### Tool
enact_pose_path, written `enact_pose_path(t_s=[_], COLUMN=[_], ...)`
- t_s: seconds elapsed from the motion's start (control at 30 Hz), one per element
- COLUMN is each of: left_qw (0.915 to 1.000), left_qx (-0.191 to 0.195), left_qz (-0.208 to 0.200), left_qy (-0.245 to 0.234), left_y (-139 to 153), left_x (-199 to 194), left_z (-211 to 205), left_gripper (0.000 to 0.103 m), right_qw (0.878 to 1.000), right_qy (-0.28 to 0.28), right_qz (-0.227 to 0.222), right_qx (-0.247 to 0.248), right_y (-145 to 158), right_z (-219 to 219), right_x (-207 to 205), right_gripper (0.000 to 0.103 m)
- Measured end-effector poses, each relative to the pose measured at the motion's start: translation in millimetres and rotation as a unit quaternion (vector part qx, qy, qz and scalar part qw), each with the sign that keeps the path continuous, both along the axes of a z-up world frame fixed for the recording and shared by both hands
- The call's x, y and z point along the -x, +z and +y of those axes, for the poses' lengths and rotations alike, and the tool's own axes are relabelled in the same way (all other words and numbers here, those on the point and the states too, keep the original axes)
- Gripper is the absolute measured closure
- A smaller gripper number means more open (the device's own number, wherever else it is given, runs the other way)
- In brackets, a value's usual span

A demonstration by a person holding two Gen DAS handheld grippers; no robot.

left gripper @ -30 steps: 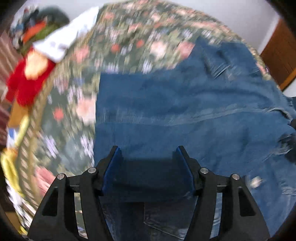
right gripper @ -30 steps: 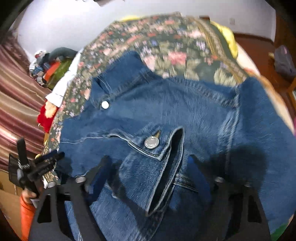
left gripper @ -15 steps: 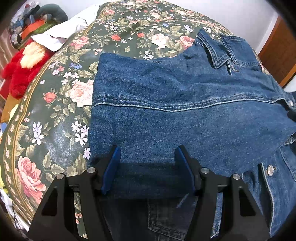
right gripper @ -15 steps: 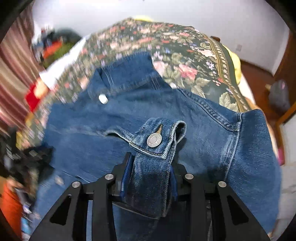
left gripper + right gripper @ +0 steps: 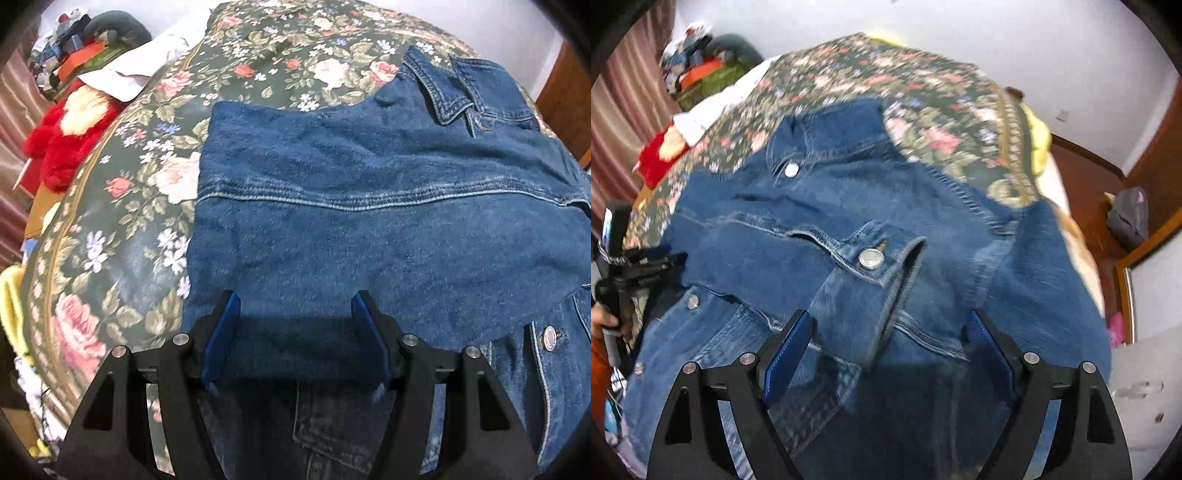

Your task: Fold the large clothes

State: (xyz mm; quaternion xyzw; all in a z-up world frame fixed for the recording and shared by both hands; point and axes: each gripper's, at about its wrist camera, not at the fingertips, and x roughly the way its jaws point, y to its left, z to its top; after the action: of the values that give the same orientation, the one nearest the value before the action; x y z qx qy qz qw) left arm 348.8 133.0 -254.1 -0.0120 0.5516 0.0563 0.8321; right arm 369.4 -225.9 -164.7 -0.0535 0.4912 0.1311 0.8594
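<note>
Left wrist view first: the denim jacket (image 5: 369, 206) lies spread on the floral bedspread (image 5: 122, 229), one panel folded across the body so its plain side faces up, the collar (image 5: 443, 92) at the far end and a metal button (image 5: 549, 336) showing at the near right edge. The left gripper (image 5: 295, 332) hangs just above the near edge of that folded panel, its blue pads wide apart with nothing between them.

From the right wrist view, the right gripper (image 5: 886, 354) is likewise spread wide and empty. A cuff (image 5: 875, 280) with its snap button (image 5: 871, 257) stands up in a loose hump between the fingers, near them but not pinched. The sleeve (image 5: 1041, 280) drapes off to the right towards the bed's edge.

That denim looks thick and fairly heavy. I'd expect it to hold a crease stiffly and resist sliding over the cloth beneath, while the seams and cuff bulge instead of lying flat. The doubled, stitched edges are the sensible places to take hold, I'd say: the cuff hem for the right side, the seamed edge of the panel for the left, since a single layer mid-panel would just tent up.

Both grippers point forward and down over the jacket from its near end, left over the folded panel, right over the cuff. A red plush toy (image 5: 70, 140) and a pile of clutter (image 5: 85, 44) sit off the bed's far left.
</note>
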Motion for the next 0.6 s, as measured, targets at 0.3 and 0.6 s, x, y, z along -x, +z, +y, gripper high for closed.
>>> enact_pose_path(t_s=[0.3,0.6], left_qw=[0.9982,0.9887], left_qx=[0.039,0.053], left_qz=[-0.045,-0.116], left_qy=[-0.004,-0.079], left_y=[60.6,130.3], left_x=[7.6,-13.4], left_z=[-20.6,-100.8], left_gripper=[0.039,0.032], right_qw=[0.992,0.977], right_qy=[-0.087,-0.19], right_qz=[-0.079,-0.077], right_qx=[-0.047,-0.061], right_y=[62.5,60.8], right_z=[-83.0,-187.4], right_x=[34.7,76.0], right_gripper=[0.012,0.01])
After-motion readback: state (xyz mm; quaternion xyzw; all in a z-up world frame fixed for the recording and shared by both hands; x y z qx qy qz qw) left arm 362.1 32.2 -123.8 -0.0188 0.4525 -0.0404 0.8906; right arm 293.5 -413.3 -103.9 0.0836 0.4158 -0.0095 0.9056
